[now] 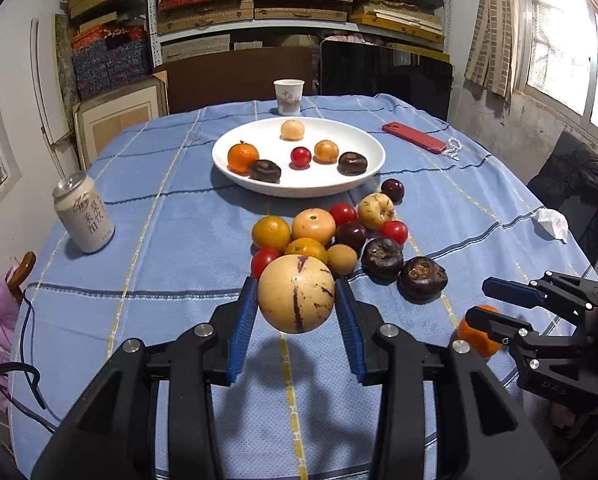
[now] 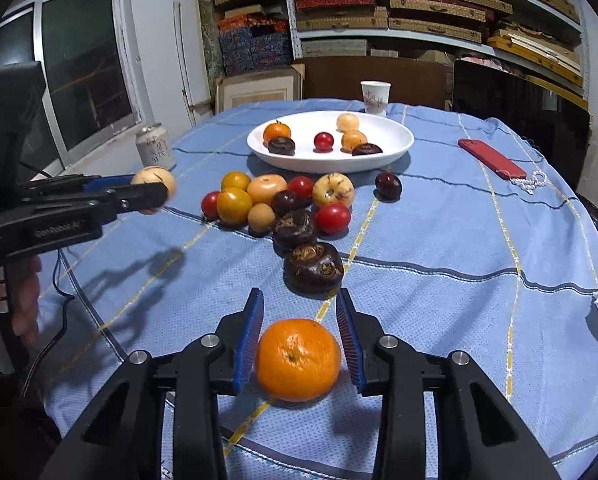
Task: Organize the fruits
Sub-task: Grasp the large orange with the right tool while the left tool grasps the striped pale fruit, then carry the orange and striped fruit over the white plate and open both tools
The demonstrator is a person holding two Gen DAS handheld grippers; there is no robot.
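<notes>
1. Fruit is split: six pieces lie in the white oval plate (image 1: 373, 160) toward the far edge of the blue checked tablecloth (image 1: 159, 240), a loose heap just before it.
2. The left gripper (image 1: 296, 300) is clamped on a pale round fruit with purple streaks (image 1: 296, 294), lifted clear, probably for the plate.
3. The right gripper (image 2: 299, 330) straddles a round orange mandarin (image 2: 298, 359) near the near edge; whether its blue pads (image 2: 248, 340) are touching the mandarin is unclear.

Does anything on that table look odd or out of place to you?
A few non-fruit things sit among the fruit: a red phone with a bead chain near the plate, and a crumpled tissue at the table's edge. Two dark fruits look wrinkled and scarred. Nothing is spilled.
</notes>
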